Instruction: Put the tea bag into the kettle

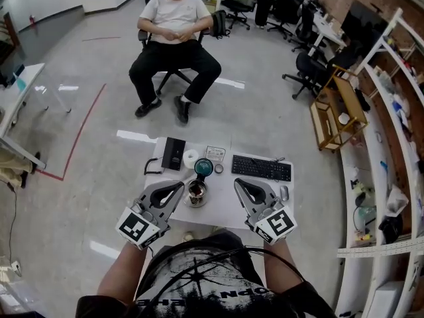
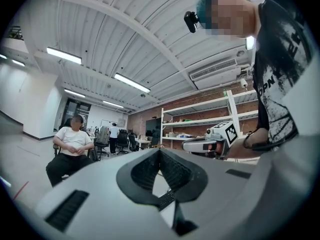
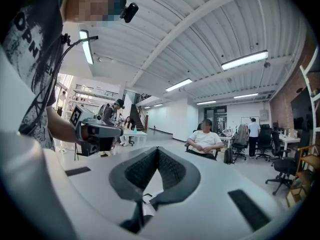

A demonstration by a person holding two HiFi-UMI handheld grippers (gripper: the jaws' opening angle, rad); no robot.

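While both grippers hang over the near part of the white surface, the kettle stands between them, close to the left gripper and clear of its tips. The left gripper's jaws are closed tip to tip with nothing between them. The right gripper, to the right of the kettle, also has its jaws pressed together and empty. The tea bag cannot be made out in any view. Just beyond the kettle lies a teal round object, with a keyboard to the far right. A seated person faces the surface from well beyond it.
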